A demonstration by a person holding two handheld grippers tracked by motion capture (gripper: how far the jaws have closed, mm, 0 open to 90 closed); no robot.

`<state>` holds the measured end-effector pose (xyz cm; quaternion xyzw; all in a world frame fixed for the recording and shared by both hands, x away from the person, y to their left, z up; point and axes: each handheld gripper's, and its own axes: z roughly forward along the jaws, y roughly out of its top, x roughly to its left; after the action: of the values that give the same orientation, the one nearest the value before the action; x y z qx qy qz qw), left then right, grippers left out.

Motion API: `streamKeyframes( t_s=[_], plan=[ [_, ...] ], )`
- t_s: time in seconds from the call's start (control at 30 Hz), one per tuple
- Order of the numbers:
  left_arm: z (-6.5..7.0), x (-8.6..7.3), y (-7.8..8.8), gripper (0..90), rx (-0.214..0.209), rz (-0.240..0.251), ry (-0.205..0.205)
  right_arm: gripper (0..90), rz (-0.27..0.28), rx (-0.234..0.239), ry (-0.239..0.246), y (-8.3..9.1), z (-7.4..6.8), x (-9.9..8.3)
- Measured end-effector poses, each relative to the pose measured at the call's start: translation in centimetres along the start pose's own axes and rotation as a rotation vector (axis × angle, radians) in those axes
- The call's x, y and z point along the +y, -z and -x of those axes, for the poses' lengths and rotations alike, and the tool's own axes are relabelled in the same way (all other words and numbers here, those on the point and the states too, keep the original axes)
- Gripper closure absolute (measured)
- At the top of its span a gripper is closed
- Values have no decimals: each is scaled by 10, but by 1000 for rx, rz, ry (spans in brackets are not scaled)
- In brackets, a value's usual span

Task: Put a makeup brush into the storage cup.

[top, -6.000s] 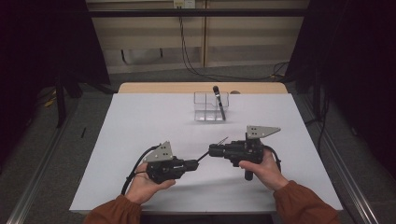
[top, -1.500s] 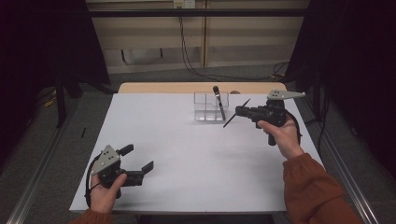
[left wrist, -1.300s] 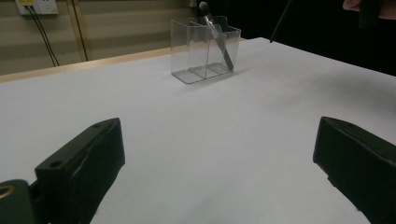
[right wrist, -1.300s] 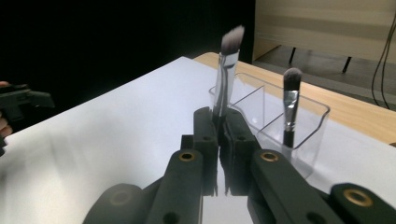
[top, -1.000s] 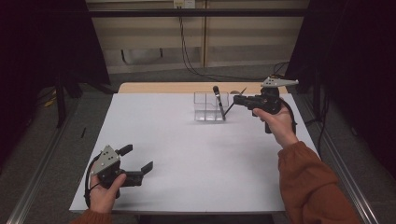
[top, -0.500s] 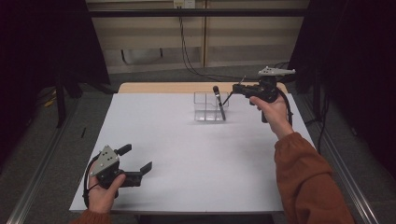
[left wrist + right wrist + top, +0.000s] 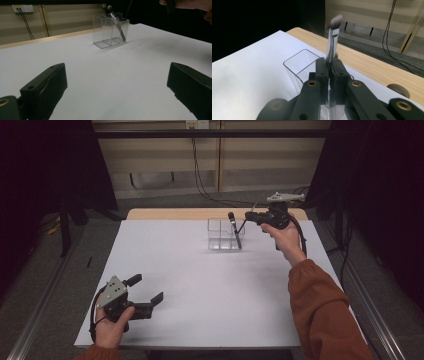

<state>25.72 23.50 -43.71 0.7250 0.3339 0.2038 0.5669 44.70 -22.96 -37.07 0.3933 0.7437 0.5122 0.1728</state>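
Note:
A clear divided holder (image 7: pixel 223 234) stands at the far middle of the white table, with a dark brush (image 7: pixel 233 227) leaning in it. My right gripper (image 7: pixel 249 215) hovers just right of the holder's top, shut on a thin brush (image 7: pixel 245 222) that slants down toward the holder. In the right gripper view the jaws (image 7: pixel 329 65) pinch the silver ferrule of that brush (image 7: pixel 332 41), bristles up, above the holder's open rim (image 7: pixel 295 62). My left gripper (image 7: pixel 146 289) rests at the near left, open with nothing between its jaws. From the left gripper view (image 7: pixel 117 80) the holder (image 7: pixel 107 33) is far ahead.
White sheet (image 7: pixel 200 275) covers the table, with a wooden strip (image 7: pixel 165 213) along the far edge. A small round tan piece (image 7: pixel 398 90) sits on that strip. Dark curtains flank both sides and cables hang behind the table.
My right gripper has carried the thin brush leftward and away from me, closer to the top of the holder. The left gripper has stayed put.

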Motion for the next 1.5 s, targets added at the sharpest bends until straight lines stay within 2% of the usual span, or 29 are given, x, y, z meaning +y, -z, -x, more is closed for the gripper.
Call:
streamKeyframes(
  t_s=[0.13, 0.47, 0.63, 1.23, 1.5],
  plan=[
    [-1, -1, -1, 33, 29, 13, -1, 863, -11, 1, 0, -4, 0, -2],
    [-5, -3, -3, 29, 35, 4, 2, 863, -32, 4, -9, -13, 2, -8],
    [-7, -3, -2, 24, 56, 3, -3, 863, -33, 5, -9, -15, 2, -9],
    [-10, -3, -2, 24, 71, 0, 1, 860, -65, -7, -22, -25, 6, -17],
    [-9, -3, -2, 24, 67, 0, -1, 848, -70, 3, -31, -28, 6, -20]
  ],
)
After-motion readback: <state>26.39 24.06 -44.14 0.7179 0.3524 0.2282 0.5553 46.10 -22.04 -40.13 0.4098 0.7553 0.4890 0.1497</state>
